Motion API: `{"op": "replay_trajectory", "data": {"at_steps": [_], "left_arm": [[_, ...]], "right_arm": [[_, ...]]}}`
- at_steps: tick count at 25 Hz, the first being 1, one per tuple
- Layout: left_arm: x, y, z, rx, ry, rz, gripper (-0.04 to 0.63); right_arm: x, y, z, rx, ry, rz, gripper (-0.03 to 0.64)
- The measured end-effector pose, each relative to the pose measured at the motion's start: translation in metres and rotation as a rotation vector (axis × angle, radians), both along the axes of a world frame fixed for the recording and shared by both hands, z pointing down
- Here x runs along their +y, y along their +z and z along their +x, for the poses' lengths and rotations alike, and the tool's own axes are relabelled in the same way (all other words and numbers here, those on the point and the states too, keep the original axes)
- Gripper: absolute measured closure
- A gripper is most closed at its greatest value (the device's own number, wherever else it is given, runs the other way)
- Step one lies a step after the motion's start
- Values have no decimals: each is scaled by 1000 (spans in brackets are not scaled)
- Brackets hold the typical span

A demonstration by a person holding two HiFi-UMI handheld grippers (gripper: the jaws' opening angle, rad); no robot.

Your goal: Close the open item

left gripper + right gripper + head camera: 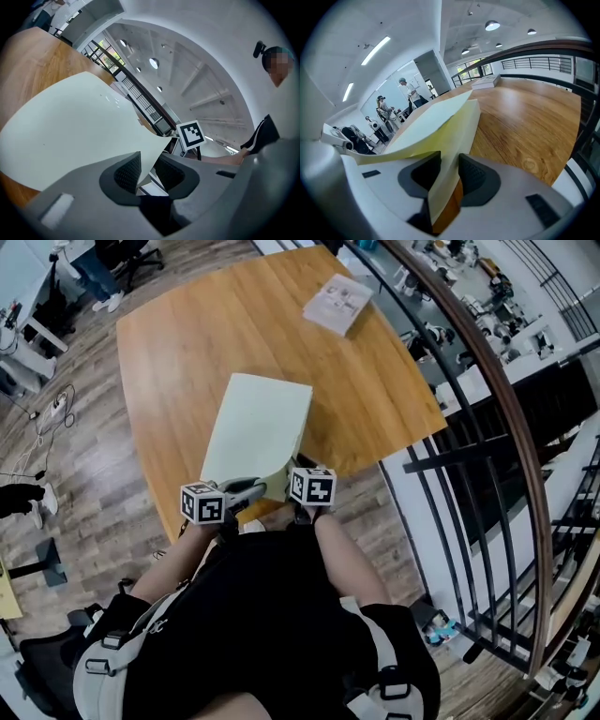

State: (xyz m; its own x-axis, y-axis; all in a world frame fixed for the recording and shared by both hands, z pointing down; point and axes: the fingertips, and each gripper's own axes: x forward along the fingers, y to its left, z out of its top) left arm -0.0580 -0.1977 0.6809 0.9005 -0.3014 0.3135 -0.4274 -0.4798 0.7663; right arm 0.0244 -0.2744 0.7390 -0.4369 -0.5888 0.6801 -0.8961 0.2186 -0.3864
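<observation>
A pale green book [258, 427] lies near the front edge of the wooden table [187, 343]. Its thin cover [84, 122] is lifted off the yellowish page block [445, 126] at the near end. My left gripper [248, 489] is at the near left corner. In the left gripper view the cover's corner hangs between the jaws [147, 171], which stand apart from it. My right gripper [292, 479] is at the near right corner. In the right gripper view the thick page block fills the gap between its pads [449, 171].
A second booklet [339, 302] lies at the table's far right. A dark railing [487, 381] runs along the right side of the table. Chairs and desks stand on the floor at the left. People stand far off in the right gripper view.
</observation>
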Motion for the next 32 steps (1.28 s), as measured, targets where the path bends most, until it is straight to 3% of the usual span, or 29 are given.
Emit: {"op": "replay_trajectory", "data": {"at_steps": [5,6,7,11,13,15,16,18,22,25,27,29,32], "left_arm": [[2,13,13,-22,35,-24,503],[3,15,16,-31,43,-26,501],[4,17,18,-58,54,-16,496],[10,28,23,-300,143,130,479],[18,32,29,-431,246,226,460],[29,34,36,-504,369,270,399],[32,34,39,-502,407,256,371],[31,27,48,-423,418,187,368],[-2,-17,61,-187,262,129,370],[-45,-61,56,-80,86,208,390],[-73,-86,45,-115,-25,344,488],[-97,-107,31,-198,-125,488,564],[-122,-132,7,-263,-266,587,581]], "right_arm": [[2,-3,11,-87,5,-44,495],[4,-6,17,-75,5,-49,520],[5,-10,25,-58,7,-49,600],[2,-36,57,-64,28,8,612],[-2,-48,74,-60,47,43,612],[-7,-59,84,-57,60,74,612],[-9,-64,86,-62,64,88,612],[-15,-76,86,-76,61,113,612],[-24,-105,84,-63,12,201,612],[-32,-134,87,-48,-8,300,612],[-37,-154,93,-67,10,355,612],[-43,-174,98,-82,36,414,612],[-49,-207,107,-57,68,532,612]]}}
